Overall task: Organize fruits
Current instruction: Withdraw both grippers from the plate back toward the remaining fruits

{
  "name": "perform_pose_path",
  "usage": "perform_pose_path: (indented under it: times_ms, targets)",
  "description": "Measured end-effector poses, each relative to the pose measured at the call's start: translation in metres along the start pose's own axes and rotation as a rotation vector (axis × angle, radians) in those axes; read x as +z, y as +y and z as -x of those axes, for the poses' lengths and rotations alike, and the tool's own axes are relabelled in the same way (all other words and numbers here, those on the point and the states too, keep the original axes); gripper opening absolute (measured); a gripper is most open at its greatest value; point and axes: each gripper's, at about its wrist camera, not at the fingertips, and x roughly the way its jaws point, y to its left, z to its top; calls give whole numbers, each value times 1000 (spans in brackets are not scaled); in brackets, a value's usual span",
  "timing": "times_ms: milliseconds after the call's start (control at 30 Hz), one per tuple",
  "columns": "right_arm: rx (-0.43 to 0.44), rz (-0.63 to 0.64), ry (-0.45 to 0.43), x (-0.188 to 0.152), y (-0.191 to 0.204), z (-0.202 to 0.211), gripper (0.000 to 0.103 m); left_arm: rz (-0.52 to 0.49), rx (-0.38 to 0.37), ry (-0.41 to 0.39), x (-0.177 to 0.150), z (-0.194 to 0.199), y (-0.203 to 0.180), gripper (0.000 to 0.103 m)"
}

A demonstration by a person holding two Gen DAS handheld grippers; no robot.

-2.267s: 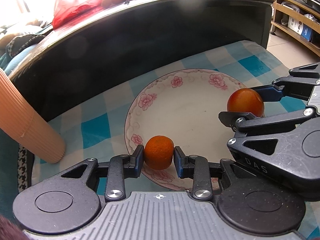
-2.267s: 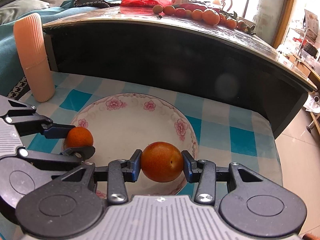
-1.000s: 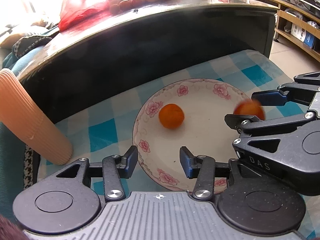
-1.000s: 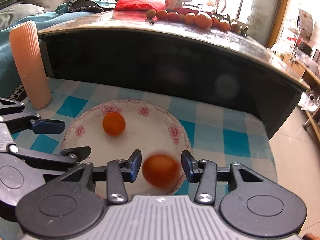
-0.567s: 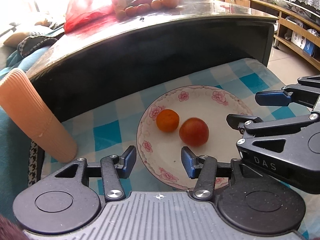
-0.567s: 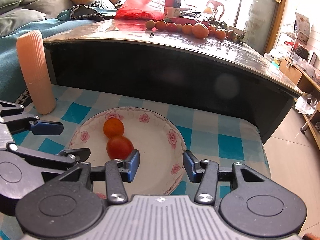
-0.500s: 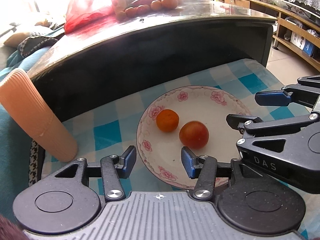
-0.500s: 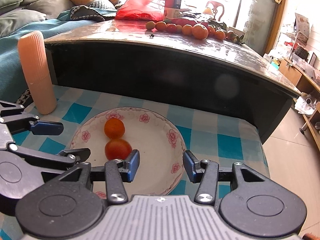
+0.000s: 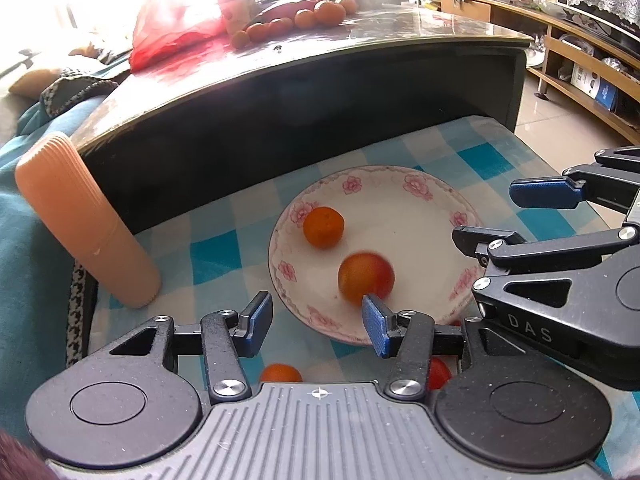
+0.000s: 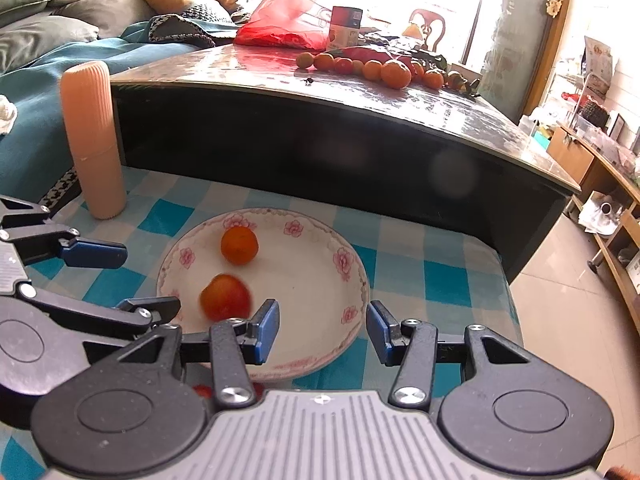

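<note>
left gripper point(image 9: 316, 322): black two-finger tool with blue pads, jaws standing apart and gripping nothing, hovering over the near rim of the plate.
right gripper point(image 10: 323, 332): matching black tool, jaws also spread wide and empty, sitting just to the right of the left one.
plate: white round dish with a pink flower border point(image 10: 348, 276), lying on a blue and white checked cloth point(image 10: 420, 264) just ahead of both sets of jaws.
small orange mandarin point(image 9: 323, 227): resting in the plate, farther ahead of the jaws.
red-orange round fruit point(image 9: 366, 278): looking blurred in the plate, just beyond the left gripper's right pad, apart from the mandarin.
loose fruit: one small orange piece point(image 9: 280, 372) lying on the cloth below the left jaws.
peach ribbed cylinder point(image 9: 84, 220): standing upright, left of the jaws.
dark table point(image 10: 360, 136): rising behind the plate, carrying more fruit.
</note>
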Motion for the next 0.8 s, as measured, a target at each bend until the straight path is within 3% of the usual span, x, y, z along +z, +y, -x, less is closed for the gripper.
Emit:
perform_pose_path:
  times_ms: [800]
  targets:
    - [29,60,48,-38,37,42,63,-25,-19,51,-53,39,-5,53]
